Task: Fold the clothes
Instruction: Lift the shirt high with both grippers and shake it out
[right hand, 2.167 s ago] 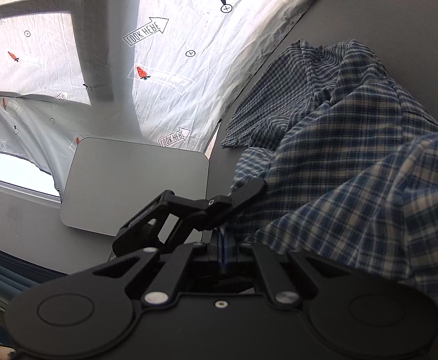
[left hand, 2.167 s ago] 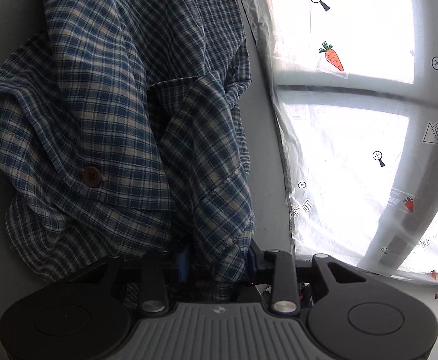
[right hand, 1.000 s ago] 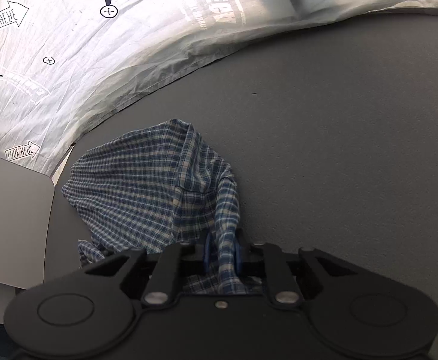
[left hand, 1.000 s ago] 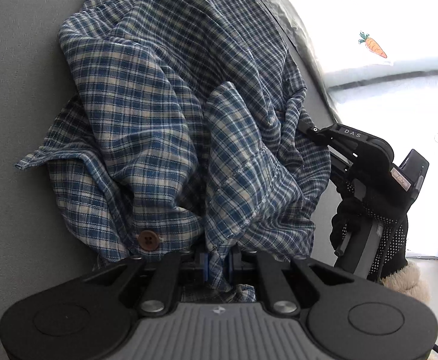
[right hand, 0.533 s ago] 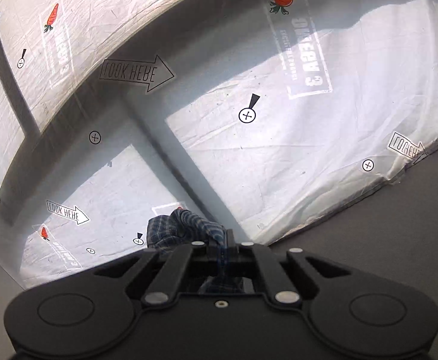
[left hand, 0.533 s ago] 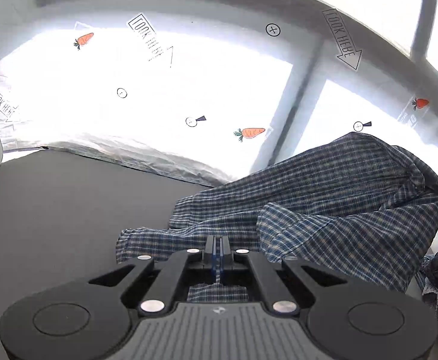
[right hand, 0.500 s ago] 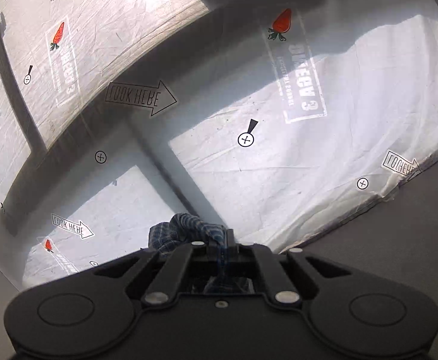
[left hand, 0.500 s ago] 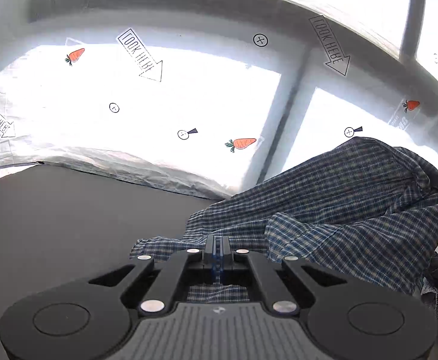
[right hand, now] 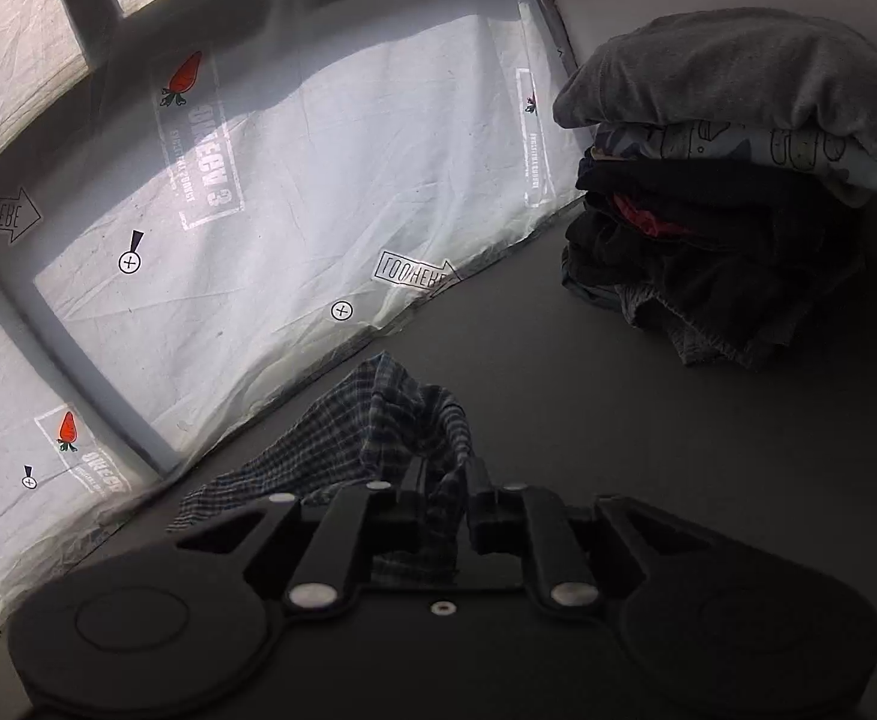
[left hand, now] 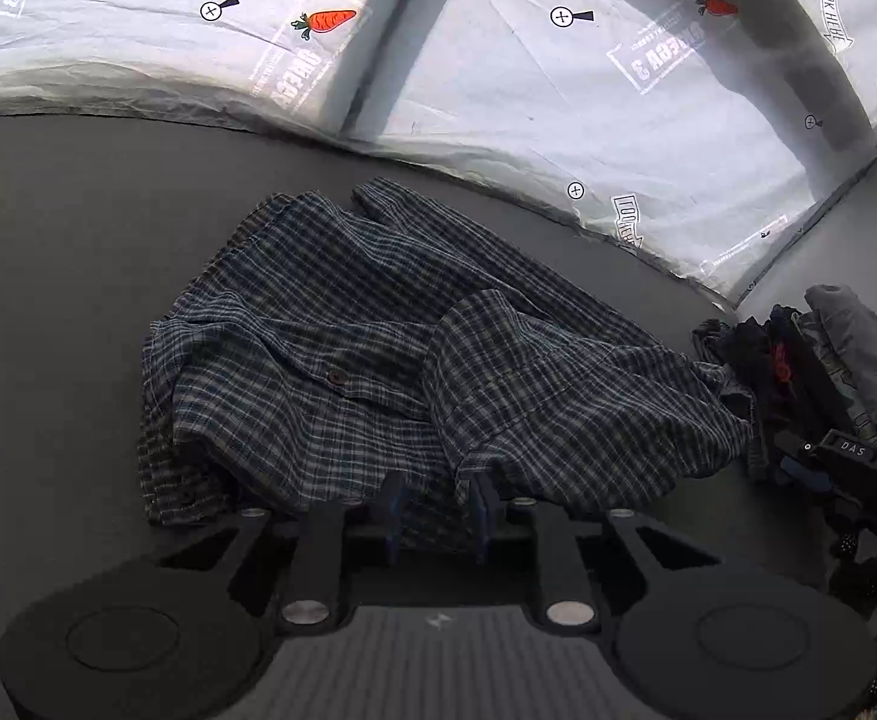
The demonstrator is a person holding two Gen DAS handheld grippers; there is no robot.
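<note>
Blue-and-cream plaid shirt (left hand: 390, 360) on a dark grey table (left hand: 48, 276) — stacked clothes (right hand: 720, 192) grey, black, seemingly red.

Likely a data-collection setup: marker-printed sheet (right hand: 294, 192) (carrots, arrows) behind a grey table (left hand: 48, 276).

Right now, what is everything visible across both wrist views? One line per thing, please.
plaid shirt: one, blue and white check, lying rumpled on the table, brown button showing.
stack of clothes: one pile, grey on top, black and red below, at the table's far right.
table: one, dark grey, under everything.
plastic sheet: one, white with carrot and arrow marks, behind the table.
left gripper: one, black, jaws parted at the shirt's near edge.
right gripper: one, black, jaws parted with shirt cloth between them.
</note>
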